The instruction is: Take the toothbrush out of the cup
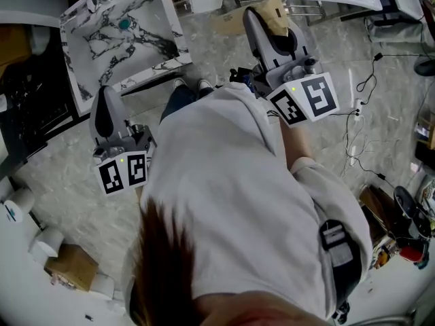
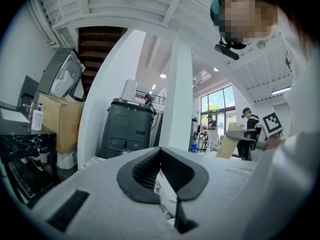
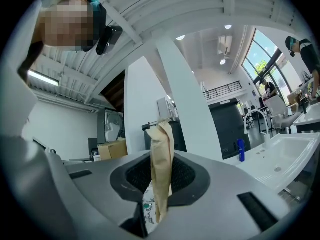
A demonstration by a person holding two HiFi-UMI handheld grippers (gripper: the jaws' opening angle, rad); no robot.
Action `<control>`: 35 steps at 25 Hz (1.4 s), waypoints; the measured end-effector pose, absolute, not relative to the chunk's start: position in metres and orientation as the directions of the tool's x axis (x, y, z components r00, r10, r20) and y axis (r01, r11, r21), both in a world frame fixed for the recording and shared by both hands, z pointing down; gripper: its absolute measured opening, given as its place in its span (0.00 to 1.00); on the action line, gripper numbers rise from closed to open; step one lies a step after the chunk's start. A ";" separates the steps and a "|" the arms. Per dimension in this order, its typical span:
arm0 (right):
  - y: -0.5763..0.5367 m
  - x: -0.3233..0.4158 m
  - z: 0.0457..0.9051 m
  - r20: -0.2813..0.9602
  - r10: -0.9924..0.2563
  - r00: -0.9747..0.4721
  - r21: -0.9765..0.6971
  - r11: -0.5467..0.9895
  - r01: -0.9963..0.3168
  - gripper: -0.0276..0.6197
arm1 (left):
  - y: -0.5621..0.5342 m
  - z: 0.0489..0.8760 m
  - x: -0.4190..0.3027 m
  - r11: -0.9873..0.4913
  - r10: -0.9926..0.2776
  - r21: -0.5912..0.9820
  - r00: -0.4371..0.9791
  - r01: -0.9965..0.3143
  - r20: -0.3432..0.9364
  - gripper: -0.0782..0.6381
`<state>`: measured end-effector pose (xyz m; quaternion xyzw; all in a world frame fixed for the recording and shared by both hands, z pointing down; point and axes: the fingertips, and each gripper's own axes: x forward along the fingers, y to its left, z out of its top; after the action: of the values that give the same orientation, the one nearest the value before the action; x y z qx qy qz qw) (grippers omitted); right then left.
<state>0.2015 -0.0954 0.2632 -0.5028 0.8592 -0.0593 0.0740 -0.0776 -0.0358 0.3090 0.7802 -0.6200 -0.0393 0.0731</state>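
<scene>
- Toothbrush and cup appear in none of the three views. The marble-topped table [image 1: 115,43], at the upper left of the head view and well apart from the person [image 1: 231,182], carries a small teal item [image 1: 124,24] and other bits too small to name.
- Right claw [image 3: 161,160] is clamped, jaws nearly together, on a folded piece of tan paper [image 3: 162,154]. The paper stands upright between the pads and pokes out past the tips; whether anything is wrapped in it cannot be told.
- Left claw [image 2: 160,153] is closed tip to tip with nothing between its pads; only patterned floor shows through the gap behind them.
- Both claws are held level in front of the person, over the pale floor [image 1: 61,182], and neither is near the table.
- Judged from this, the task proper is not under way: the step in hand is getting a free claw to the cup.
- To do it well, the tan paper likely needs setting down first, or the empty left claw should take the job.
- The working claw should open before it approaches, come in above the cup's rim, grip the brush handle clear of that rim and lift straight up so the cup does not tip.
- Steadying the cup with the other claw would lower that risk.
</scene>
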 end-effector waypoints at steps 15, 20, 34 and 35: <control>-0.105 0.215 0.306 0.029 -0.874 -0.485 -0.178 0.472 -0.863 0.14 | -0.040 0.317 -0.081 -0.164 -0.984 0.161 0.173 -0.973 0.045 0.12; -0.109 0.221 0.307 0.034 -0.883 -0.469 -0.168 0.457 -0.873 0.14 | -0.042 0.318 -0.081 -0.168 -0.983 0.160 0.178 -0.973 0.047 0.12; -0.108 0.226 0.304 0.032 -0.892 -0.450 -0.159 0.440 -0.884 0.14 | -0.037 0.315 -0.083 -0.170 -0.983 0.154 0.180 -0.973 0.048 0.12; -0.108 0.225 0.303 0.032 -0.892 -0.451 -0.158 0.442 -0.883 0.14 | -0.036 0.314 -0.084 -0.169 -0.983 0.154 0.178 -0.974 0.048 0.12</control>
<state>0.2254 -0.1078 0.3034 -0.5229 0.8485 -0.0759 0.0282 -0.0839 -0.0359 0.3145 0.7639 -0.6402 -0.0311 0.0745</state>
